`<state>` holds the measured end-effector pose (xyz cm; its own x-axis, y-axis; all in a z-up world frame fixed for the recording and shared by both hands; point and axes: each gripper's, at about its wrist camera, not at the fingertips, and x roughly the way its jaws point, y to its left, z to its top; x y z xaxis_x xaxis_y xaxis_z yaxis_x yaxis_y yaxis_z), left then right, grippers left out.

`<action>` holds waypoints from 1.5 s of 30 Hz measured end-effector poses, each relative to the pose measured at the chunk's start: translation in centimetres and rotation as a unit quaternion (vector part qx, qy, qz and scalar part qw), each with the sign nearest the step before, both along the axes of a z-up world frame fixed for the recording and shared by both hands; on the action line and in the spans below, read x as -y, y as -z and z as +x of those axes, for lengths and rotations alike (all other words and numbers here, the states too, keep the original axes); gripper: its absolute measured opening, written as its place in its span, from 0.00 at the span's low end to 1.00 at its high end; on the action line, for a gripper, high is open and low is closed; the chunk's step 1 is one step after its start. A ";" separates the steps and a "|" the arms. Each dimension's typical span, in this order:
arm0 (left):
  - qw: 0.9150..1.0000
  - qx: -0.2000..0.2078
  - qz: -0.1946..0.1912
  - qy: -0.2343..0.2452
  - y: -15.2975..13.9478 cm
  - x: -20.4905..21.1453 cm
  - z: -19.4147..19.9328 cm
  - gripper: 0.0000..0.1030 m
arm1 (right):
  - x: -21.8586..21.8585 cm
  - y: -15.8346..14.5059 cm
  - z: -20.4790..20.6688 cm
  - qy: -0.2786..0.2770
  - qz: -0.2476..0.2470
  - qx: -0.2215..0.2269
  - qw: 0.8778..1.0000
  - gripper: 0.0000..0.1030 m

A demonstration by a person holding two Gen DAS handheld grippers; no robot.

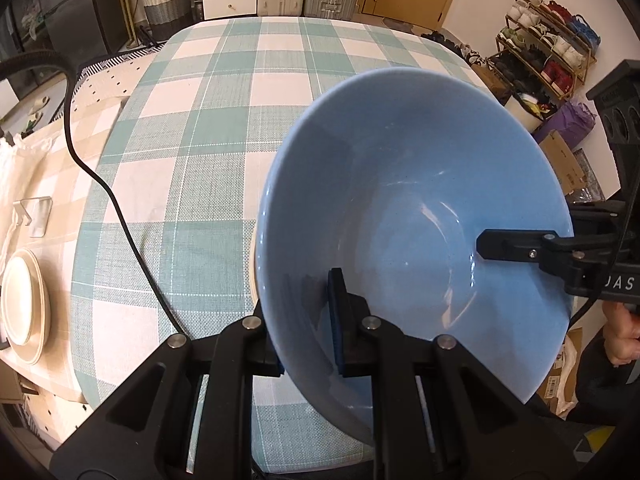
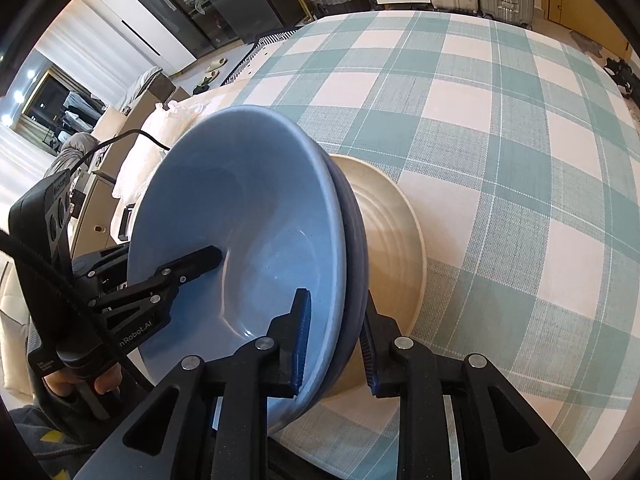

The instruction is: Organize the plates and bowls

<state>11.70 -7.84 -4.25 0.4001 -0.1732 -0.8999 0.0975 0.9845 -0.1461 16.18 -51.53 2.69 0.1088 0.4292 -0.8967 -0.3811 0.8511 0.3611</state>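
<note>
Both the left gripper (image 1: 308, 320) and right gripper (image 2: 334, 344) clamp the blue bowl (image 1: 416, 216) rim; glazed ceramic, slippery, breakable, hold rim firmly.

The right gripper (image 2: 334, 340) straddles the rims of two nested blue bowls (image 2: 240, 216), one pad inside the upper bowl, the other outside against the lower one. Beneath them sits a cream bowl (image 2: 392, 224) on the desk (image 2: 520, 160) with its teal-checked cloth. The left gripper (image 2: 200, 260) grips the upper bowl's far rim, a hand (image 2: 80, 384) below it.
</note>
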 end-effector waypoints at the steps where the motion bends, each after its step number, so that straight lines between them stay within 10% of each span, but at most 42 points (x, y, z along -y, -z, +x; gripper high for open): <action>1: 1.000 0.000 0.000 0.000 0.1 -0.1 0.1 0.12 | 0.0 0.1 -0.1 0.001 0.002 0.000 1.000 0.24; 18: 0.999 -0.032 -0.011 0.010 1.3 -0.7 2.6 0.14 | -0.2 -0.4 1.4 0.012 0.010 0.018 1.000 0.29; 34: 1.000 0.000 -0.013 0.012 -0.9 -1.3 2.6 0.64 | 0.4 -1.7 1.4 0.017 0.014 0.049 0.999 0.55; 45: 0.999 0.038 -0.016 0.007 -3.6 -2.1 0.4 0.75 | 0.8 -3.9 -0.2 0.015 0.021 0.097 0.995 0.82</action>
<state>12.09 -5.73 -0.68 0.4644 -0.2070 -0.8611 0.1224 0.9780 -0.1690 15.94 -52.34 6.64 0.2916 0.4588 -0.8393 -0.4210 0.8494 0.3181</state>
